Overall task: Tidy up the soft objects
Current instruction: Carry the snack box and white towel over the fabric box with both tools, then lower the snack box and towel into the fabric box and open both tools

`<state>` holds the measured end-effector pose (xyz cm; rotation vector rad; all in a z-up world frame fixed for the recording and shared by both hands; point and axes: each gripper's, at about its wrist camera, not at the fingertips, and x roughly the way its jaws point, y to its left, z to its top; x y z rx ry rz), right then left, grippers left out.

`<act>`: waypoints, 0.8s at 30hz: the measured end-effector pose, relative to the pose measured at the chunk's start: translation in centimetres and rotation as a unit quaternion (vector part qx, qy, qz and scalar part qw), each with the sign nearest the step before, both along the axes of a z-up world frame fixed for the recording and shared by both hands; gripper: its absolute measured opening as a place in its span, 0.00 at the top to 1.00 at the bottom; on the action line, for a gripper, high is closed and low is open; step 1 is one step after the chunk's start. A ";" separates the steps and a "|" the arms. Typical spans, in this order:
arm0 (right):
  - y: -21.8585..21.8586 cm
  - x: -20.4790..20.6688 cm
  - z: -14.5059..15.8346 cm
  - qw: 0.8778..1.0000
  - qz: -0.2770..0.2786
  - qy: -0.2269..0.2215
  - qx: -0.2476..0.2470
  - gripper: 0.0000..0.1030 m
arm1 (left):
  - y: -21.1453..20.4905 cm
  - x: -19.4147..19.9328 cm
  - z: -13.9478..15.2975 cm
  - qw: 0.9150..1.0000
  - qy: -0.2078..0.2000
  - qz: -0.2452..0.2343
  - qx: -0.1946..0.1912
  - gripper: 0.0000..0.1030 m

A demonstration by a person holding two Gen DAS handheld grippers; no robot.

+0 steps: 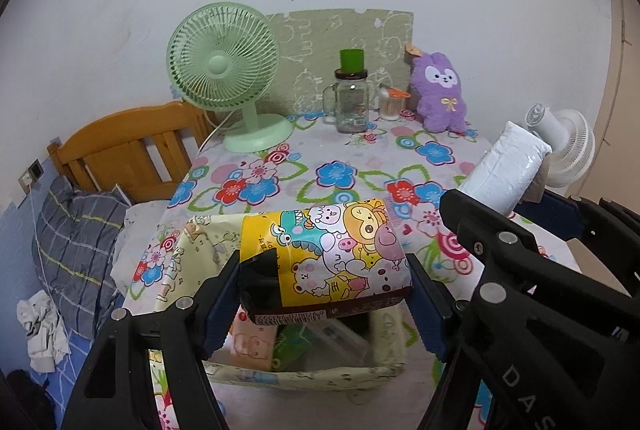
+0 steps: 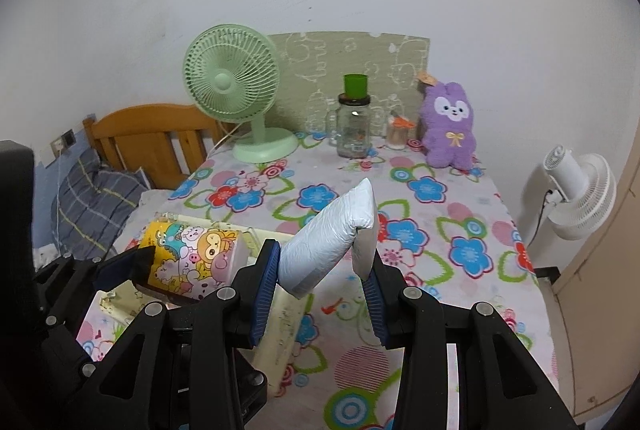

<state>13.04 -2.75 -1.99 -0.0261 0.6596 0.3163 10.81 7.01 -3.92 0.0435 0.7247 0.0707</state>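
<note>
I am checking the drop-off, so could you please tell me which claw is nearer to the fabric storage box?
Left. The left claw holds the cartoon tissue pack right over the fabric storage box; the right claw, gripping the white pack, sits beside the box, over the tablecloth.

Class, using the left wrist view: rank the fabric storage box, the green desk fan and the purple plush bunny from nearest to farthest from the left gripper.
1. Fabric storage box: directly under the left gripper, at the table's near edge.
2. Green desk fan: back left of the table, by the wall.
3. Purple plush bunny: back right corner; about as far as the fan, too close to call.
</note>
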 end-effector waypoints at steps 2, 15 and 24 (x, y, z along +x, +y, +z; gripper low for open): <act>0.6 0.1 -0.2 1.000 0.006 0.002 -0.001 0.57 | 0.8 0.2 -0.4 1.000 0.003 0.004 0.000 0.25; 5.1 1.0 -2.1 0.999 0.042 0.020 -0.015 0.57 | 4.7 1.1 -2.8 1.000 0.024 0.017 0.002 0.25; 7.4 1.3 -3.8 0.997 0.070 0.037 -0.021 0.57 | 6.8 1.6 -4.8 0.998 0.055 0.023 0.011 0.24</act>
